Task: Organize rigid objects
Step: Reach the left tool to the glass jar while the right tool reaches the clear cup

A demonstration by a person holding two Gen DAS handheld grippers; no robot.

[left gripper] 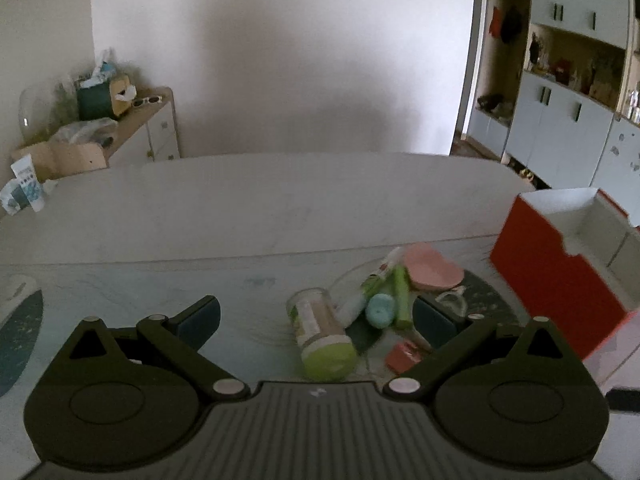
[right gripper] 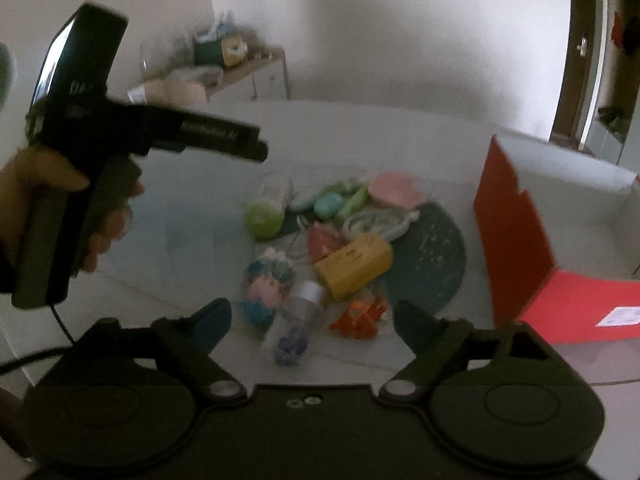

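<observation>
Both grippers are hanging over the table (left gripper: 256, 216) with jaws wide apart, gripping nothing. The left gripper (left gripper: 316, 316) is facing a green-capped jar (left gripper: 320, 332) lying in a pile beside the red box (left gripper: 560, 280). The right gripper (right gripper: 312, 316) is above what is perhaps a clear small bottle (right gripper: 296, 320), blurred, near a yellow box (right gripper: 354, 266).

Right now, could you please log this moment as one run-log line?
left gripper: jaws open, empty | right gripper: jaws open, empty | pile: lime-capped clear jar, yellow rectangular box | open red cardboard box: beside pile
</observation>
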